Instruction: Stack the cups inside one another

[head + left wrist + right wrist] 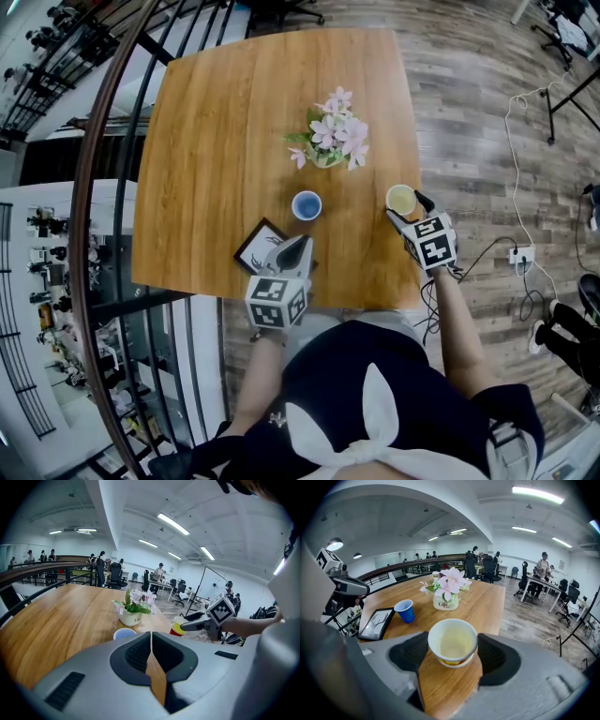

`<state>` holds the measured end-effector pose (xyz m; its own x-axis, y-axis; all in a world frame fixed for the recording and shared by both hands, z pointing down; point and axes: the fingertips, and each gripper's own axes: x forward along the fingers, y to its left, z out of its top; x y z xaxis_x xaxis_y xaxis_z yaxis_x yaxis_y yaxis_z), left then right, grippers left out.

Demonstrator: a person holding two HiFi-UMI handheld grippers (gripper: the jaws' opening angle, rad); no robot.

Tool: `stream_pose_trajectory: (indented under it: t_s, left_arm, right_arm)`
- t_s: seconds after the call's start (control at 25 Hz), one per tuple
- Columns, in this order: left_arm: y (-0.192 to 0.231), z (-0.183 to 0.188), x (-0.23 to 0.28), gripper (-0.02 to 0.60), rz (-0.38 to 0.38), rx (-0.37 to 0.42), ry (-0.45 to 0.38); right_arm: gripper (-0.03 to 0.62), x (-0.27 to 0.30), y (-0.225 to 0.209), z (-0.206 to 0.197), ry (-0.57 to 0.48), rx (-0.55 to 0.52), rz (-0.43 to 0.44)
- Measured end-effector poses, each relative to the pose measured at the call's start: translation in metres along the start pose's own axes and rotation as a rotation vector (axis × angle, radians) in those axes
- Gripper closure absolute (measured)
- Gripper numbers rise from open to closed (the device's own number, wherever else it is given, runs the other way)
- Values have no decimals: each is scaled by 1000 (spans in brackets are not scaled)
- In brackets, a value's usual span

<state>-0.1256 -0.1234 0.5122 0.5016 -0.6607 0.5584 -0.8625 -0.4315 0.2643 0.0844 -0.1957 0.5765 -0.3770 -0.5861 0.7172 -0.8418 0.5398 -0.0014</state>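
Note:
A pale yellow cup stands near the table's right edge, seated in a red cup of which only a rim and a band show under it. My right gripper has its pads against both sides of the yellow cup and is shut on it. A blue cup stands alone at mid-table, left of the pair, and also shows in the gripper views. My left gripper hovers just in front of the blue cup, over a picture frame, shut with nothing between its tips.
A white pot of pink flowers stands behind the cups. A black picture frame lies flat near the front edge. The wooden table ends close to the right of the yellow cup. A curved railing runs along the left.

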Motion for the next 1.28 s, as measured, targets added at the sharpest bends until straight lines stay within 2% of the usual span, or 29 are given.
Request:
stream_pose_trajectory:
  t_s: [0.4,0.68,1.28]
  left_arm:
    - [6,1,7,555,-23,-5,6]
    - [14,2,4,555,-23,-21,-2]
    - [56,3,-21,555,33,-71,-41]
  right_arm:
    - [267,-2,6,8,-5,8,-2]
    - [267,-1,26,22,-21,-32,20]
    - [267,26,113,80,-74,-114,167]
